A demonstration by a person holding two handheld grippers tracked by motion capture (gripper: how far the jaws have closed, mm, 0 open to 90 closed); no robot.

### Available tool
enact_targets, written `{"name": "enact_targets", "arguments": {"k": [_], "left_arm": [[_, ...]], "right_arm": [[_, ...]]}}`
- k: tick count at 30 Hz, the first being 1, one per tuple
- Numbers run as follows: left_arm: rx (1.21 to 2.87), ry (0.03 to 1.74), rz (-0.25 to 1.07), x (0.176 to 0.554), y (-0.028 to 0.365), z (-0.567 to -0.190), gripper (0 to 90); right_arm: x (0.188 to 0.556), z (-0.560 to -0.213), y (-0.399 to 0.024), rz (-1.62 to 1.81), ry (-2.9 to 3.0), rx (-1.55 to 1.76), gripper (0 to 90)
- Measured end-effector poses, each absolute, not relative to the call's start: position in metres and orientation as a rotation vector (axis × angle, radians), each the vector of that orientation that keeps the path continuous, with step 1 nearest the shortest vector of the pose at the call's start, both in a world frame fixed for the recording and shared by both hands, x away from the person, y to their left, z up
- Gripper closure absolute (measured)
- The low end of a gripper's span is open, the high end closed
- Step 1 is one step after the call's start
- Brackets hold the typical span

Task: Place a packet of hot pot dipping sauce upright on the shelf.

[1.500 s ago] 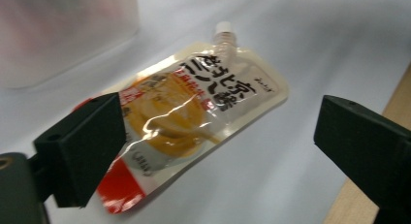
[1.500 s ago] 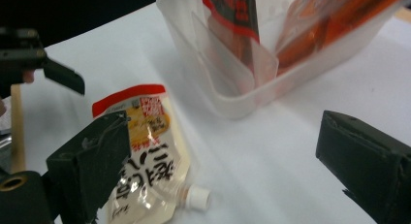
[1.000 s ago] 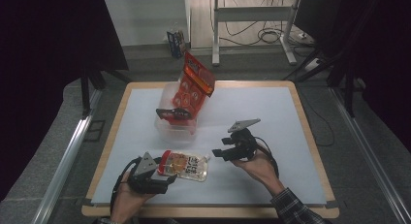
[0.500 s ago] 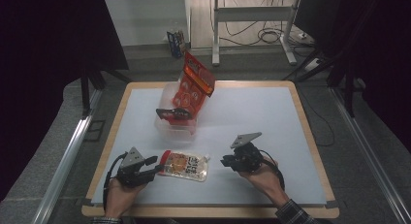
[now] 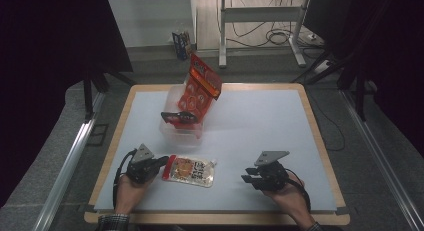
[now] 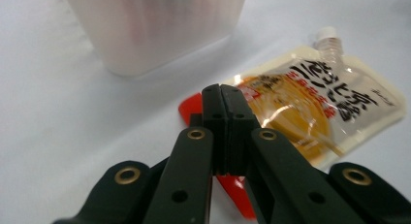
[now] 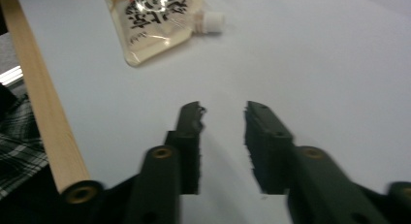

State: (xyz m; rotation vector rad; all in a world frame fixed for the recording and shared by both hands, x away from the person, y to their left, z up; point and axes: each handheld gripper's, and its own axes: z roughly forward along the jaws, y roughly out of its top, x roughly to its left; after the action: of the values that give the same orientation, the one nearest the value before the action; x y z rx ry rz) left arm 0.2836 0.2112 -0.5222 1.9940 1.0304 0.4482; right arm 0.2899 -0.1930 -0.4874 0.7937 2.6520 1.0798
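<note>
On the white table top (image 5: 260, 126) near the person's edge, a flat spouted pouch (image 5: 190, 170) lies on its side, its label a yellow-orange picture with dark lettering, a red band along the end that faces the left hand, and a small white cap at the far corner. The left gripper (image 5: 161, 162) sits just at that red end, low over the table. In the left gripper view its two black jaws are pressed flat against each other with no gap between them, and the pouch's red edge (image 6: 194, 110) shows on both sides of them, right beneath the tips; whether any of the foil is caught between the pads I cannot tell. The right gripper (image 5: 249, 180) rests well apart from the pouch, over bare table on the person's right. Its jaws have just been opening and now stand partly spread with nothing between them, pointing toward the pouch (image 7: 155, 20), which lies farther off near the wooden table rim (image 7: 41, 98). Behind the pouch, toward the middle of the table, stands a clear plastic container (image 5: 176, 128) with a red-orange snack bag (image 5: 200, 88) leaning upright in it.
</note>
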Motion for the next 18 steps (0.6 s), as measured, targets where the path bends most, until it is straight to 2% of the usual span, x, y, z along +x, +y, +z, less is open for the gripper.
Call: {"name": "enact_targets", "arguments": {"k": [2, 5, 18], "left_arm": [[1.999, 1.024, 0.449, 0.29, 0.208, -0.523, 90.0], [2.016, 1.021, 0.449, 0.302, 0.203, -0.526, 90.0], [2.136, 1.039, 0.436, 0.344, 0.181, -0.545, 90.0]], "right_arm": [[0.288, -0.489, -0.2, 1.073, 2.627, 0.811, 52.3], [0.287, -0.493, -0.209, 1.054, 2.604, 0.857, 45.1], [0.29, -0.496, -0.211, 1.036, 2.594, 0.858, 37.8]]}}
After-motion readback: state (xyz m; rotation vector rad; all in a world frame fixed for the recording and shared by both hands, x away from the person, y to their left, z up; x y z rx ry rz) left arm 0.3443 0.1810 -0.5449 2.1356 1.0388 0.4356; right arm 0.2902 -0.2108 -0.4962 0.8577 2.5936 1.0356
